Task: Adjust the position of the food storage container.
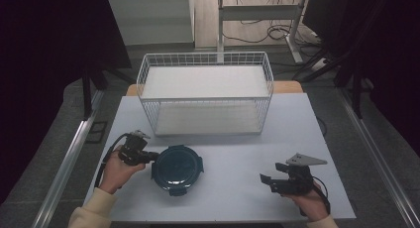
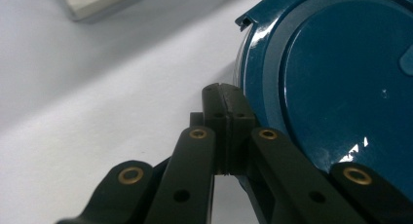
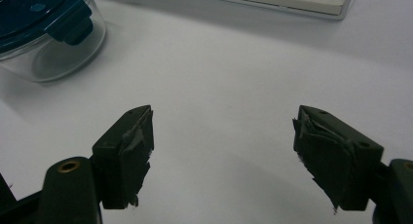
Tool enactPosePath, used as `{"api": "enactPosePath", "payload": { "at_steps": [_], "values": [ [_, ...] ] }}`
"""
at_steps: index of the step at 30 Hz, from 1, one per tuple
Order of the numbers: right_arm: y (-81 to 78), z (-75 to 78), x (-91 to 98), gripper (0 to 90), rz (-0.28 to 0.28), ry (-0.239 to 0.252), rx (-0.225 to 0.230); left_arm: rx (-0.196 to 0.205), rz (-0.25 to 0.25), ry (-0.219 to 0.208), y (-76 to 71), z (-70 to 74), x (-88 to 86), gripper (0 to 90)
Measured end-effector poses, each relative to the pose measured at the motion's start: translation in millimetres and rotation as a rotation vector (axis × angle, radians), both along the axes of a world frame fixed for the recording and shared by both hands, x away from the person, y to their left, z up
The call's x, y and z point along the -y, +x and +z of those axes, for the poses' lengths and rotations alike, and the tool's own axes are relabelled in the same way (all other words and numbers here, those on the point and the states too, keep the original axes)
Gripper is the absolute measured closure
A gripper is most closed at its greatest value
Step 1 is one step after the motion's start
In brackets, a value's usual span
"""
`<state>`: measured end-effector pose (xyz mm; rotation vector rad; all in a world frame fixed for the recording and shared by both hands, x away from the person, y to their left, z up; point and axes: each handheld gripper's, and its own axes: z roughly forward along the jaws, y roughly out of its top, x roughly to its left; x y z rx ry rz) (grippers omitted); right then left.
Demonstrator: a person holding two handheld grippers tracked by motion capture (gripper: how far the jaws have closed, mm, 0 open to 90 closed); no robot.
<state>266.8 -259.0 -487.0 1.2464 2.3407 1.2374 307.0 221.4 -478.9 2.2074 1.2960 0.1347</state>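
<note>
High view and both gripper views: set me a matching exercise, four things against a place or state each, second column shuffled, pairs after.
1. left gripper
2. right gripper
3. container
4. wire basket

a. jaws apart, nothing between them
b. far side of the table, holding nothing
c. jaws shut, tips at the blue lid's edge
d. clear bowl, blue clip-on lid, near the left hand

Pairs: 1-c, 2-a, 3-d, 4-b

On the surface [image 1: 228, 153], a lidded container [image 1: 177, 169] sits near-left, the wire basket [image 1: 205, 91] behind it. The left gripper [image 1: 148, 157] touches the container's left edge; the right gripper [image 1: 271, 174] rests near-right, well apart.
</note>
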Motion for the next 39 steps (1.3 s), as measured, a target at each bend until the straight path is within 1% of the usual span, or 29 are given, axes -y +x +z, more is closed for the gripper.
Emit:
{"api": "enactPosePath", "payload": {
  "at_steps": [2, 3, 5, 7, 8, 11, 12, 13, 18, 19, 20, 23, 25, 27, 33, 38, 39],
  "values": [
    [0.1, -0.2, -0.2, 22.1, 0.001, 0.0, 0.0, -0.005, -0.008, -0.003, -0.7, 0.0, 1.1, 90.0],
    [0.1, -0.3, -0.3, 22.1, 0.001, 0.0, -0.001, -0.008, -0.012, -0.013, -1.6, -0.4, 2.9, 90.0],
    [0.2, -0.4, -0.5, 22.3, 0.004, 0.001, -0.004, -0.018, -0.029, -0.053, -3.6, -2.2, 9.8, 90.0],
    [0.1, -0.4, -0.5, 22.3, 0.002, -0.001, -0.006, -0.017, -0.036, -0.051, -4.8, -2.1, 12.9, 90.0],
    [0.2, -0.5, -0.3, 22.4, 0.003, -0.001, -0.005, -0.014, -0.034, -0.055, -5.6, -2.2, 15.9, 90.0],
    [-0.2, 0.3, -0.1, 22.4, 0.002, 0.001, -0.003, -0.02, -0.054, -0.068, -7.3, -2.5, 24.9, 90.0],
    [-0.2, 0.3, -0.1, 22.4, 0.002, 0.001, -0.003, -0.02, -0.054, -0.068, -7.3, -2.5, 24.9, 90.0],
    [-0.2, 0.5, 0.2, 22.4, 0.002, 0.002, -0.005, -0.019, -0.061, -0.069, -7.7, -2.4, 29.3, 90.0],
    [0.0, 0.4, 0.7, 22.4, 0.0, 0.002, -0.005, -0.02, -0.064, -0.074, -9.3, -2.3, 36.3, 90.0],
    [0.3, 0.4, 0.8, 22.4, -0.001, 0.002, -0.005, -0.025, -0.077, -0.081, -9.9, -2.7, 39.8, 90.0],
    [0.3, 0.4, 0.8, 22.4, -0.001, 0.002, -0.005, -0.025, -0.077, -0.081, -9.9, -2.7, 39.8, 90.0],
    [-0.2, 0.6, 0.2, 22.4, 0.003, -0.002, -0.002, -0.027, -0.081, -0.091, -10.5, -2.8, 47.0, 90.0],
    [-0.3, 0.6, 0.0, 22.4, 0.004, -0.004, -0.001, -0.028, -0.085, -0.092, -10.4, -2.9, 48.7, 90.0],
    [0.1, 0.0, -0.2, 22.4, 0.005, -0.005, -0.001, -0.031, -0.094, -0.105, -10.2, -3.3, 54.8, 90.0],
    [0.1, 0.0, 0.5, 22.4, 0.002, -0.003, -0.005, -0.04, -0.116, -0.119, -8.5, -3.6, 65.9, 90.0],
    [0.1, 0.0, 0.4, 22.4, 0.005, -0.003, -0.005, -0.042, -0.116, -0.136, -5.3, -4.7, 70.1, 90.0],
    [0.4, 0.2, 0.5, 22.4, 0.003, -0.002, -0.003, -0.043, -0.111, -0.146, -4.5, -5.3, 70.8, 90.0]
  ]
}}
